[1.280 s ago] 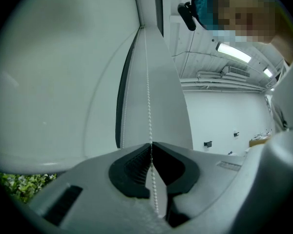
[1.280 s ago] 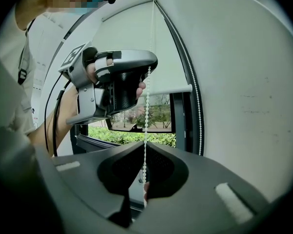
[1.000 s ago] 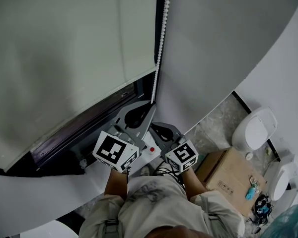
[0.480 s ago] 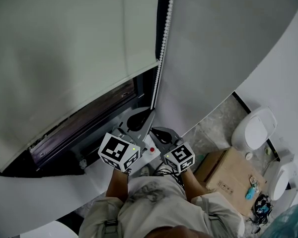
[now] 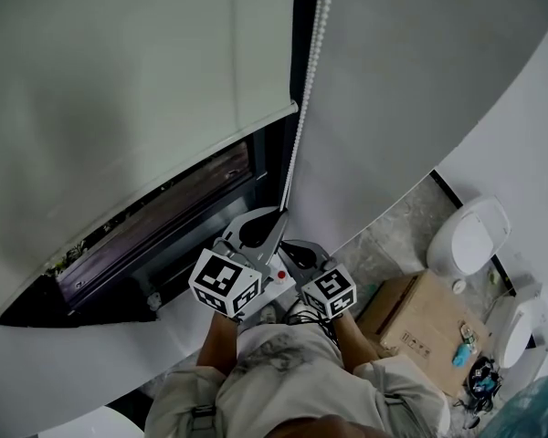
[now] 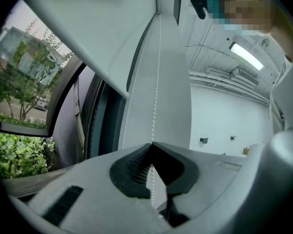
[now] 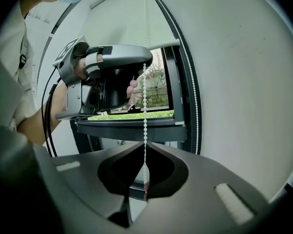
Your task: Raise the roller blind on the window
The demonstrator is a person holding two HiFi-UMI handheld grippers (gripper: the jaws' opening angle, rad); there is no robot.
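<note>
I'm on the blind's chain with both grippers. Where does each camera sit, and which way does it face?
Head view: on the person's head, facing steeply down at the roller blind, bead chain, left gripper and right gripper; forearms show.
Left gripper view: on the left gripper, facing up along jaws shut on the chain toward the blind; the person's head shows.
Right gripper view: on the right gripper, facing up the chain at the left gripper; a sleeve shows.
Shared: all show the chain.
</note>
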